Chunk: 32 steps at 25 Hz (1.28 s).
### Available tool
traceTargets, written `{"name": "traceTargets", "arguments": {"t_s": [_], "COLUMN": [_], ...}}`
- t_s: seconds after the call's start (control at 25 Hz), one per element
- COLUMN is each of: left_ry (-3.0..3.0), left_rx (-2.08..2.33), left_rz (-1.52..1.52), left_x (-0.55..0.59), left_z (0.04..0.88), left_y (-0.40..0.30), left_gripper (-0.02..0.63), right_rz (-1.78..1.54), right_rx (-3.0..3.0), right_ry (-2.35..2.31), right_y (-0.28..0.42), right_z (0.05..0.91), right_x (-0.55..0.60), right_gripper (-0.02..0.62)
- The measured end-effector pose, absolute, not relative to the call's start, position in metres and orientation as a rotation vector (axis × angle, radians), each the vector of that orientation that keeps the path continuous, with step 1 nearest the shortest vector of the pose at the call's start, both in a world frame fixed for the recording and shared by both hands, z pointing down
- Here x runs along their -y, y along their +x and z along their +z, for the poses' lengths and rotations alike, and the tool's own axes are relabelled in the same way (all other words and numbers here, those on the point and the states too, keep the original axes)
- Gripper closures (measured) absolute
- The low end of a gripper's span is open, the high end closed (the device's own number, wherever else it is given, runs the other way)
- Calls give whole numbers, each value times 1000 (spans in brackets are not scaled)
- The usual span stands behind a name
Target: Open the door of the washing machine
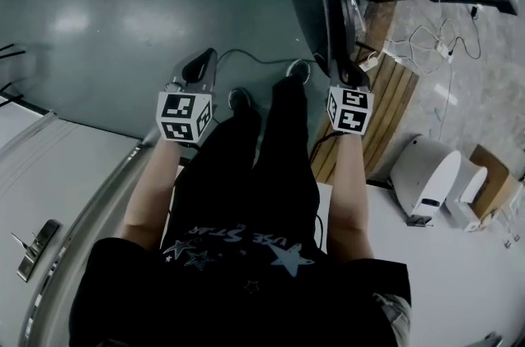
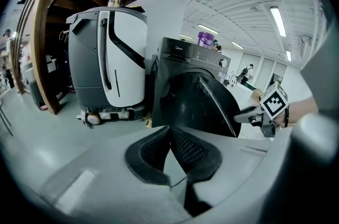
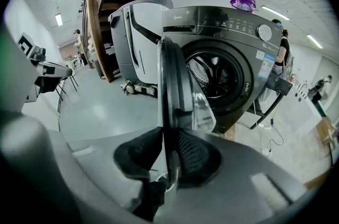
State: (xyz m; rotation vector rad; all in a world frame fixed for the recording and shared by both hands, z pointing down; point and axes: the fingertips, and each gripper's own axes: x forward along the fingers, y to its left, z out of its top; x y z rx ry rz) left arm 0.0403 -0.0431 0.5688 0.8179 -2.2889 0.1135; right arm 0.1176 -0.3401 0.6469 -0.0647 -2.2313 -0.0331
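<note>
The dark front-loading washing machine (image 3: 233, 21) stands with its round door (image 3: 175, 85) swung out, and the drum opening (image 3: 214, 77) is exposed. My right gripper (image 3: 167, 133) is shut on the door's free edge, one pad on each side of the rim. In the head view the door (image 1: 316, 1) rises edge-on above the right gripper (image 1: 344, 75). My left gripper (image 1: 199, 68) hangs over the grey floor to the left of the door, shut and holding nothing. From the left gripper (image 2: 169, 130) I see the door's outer face (image 2: 201, 106) and the right gripper (image 2: 249, 117) at its edge.
A grey-and-white floor-cleaning machine (image 2: 106, 53) stands left of the washer, beside a curved wooden beam (image 2: 42, 32). A purple container (image 3: 242, 2) sits on the washer. A wooden pallet (image 1: 385, 107), cables (image 1: 426, 42) and white appliances (image 1: 426, 173) lie to the right. A white table (image 1: 49, 173) is at the left.
</note>
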Motion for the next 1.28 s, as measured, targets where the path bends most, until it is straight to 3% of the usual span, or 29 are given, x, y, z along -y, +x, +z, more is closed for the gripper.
{"name": "traceTargets", "arguments": {"t_s": [0.8,1.28], "left_ry": [533,346], "left_rx": [2328,2340], "left_rz": [3,-45], "left_x": [-88,-131], "left_z": [592,597], "left_y": [107,112], "left_gripper": [595,595], "right_rz": [221,335], "right_rx": [2264,2238], "right_ry": [-246,-236], "right_y": [100,63], "right_z": [645,644], "right_x": [160,77], "right_gripper": [471,469]}}
